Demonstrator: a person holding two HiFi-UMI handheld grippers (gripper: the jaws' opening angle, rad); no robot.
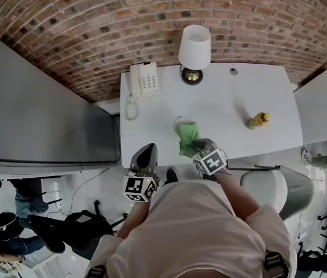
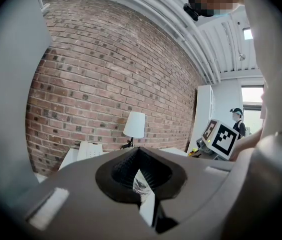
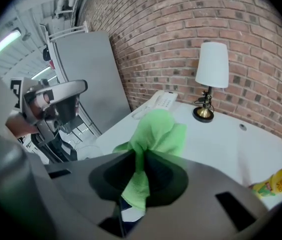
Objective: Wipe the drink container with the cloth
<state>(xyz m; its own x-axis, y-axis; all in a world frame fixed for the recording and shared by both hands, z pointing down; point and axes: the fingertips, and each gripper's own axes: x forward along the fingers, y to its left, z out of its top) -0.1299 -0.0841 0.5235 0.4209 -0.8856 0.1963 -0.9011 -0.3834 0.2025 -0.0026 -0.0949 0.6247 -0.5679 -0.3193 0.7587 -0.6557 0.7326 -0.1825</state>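
Observation:
A small yellow drink bottle (image 1: 260, 119) lies on the right part of the white table (image 1: 227, 106), and it shows at the lower right edge of the right gripper view (image 3: 275, 180). My right gripper (image 1: 197, 146) is shut on a green cloth (image 1: 186, 136), which bunches up over the table's front middle and stands well left of the bottle. In the right gripper view the cloth (image 3: 155, 134) rises out of the pinched jaws of the right gripper (image 3: 138, 176). My left gripper (image 1: 146, 153) hovers at the table's front edge, jaws together and empty (image 2: 141, 169).
A white desk phone (image 1: 143, 80) sits at the table's back left and a lamp (image 1: 194, 48) at the back middle. A grey cabinet (image 1: 36, 114) flanks the left side. A grey chair (image 1: 276, 187) stands at the front right.

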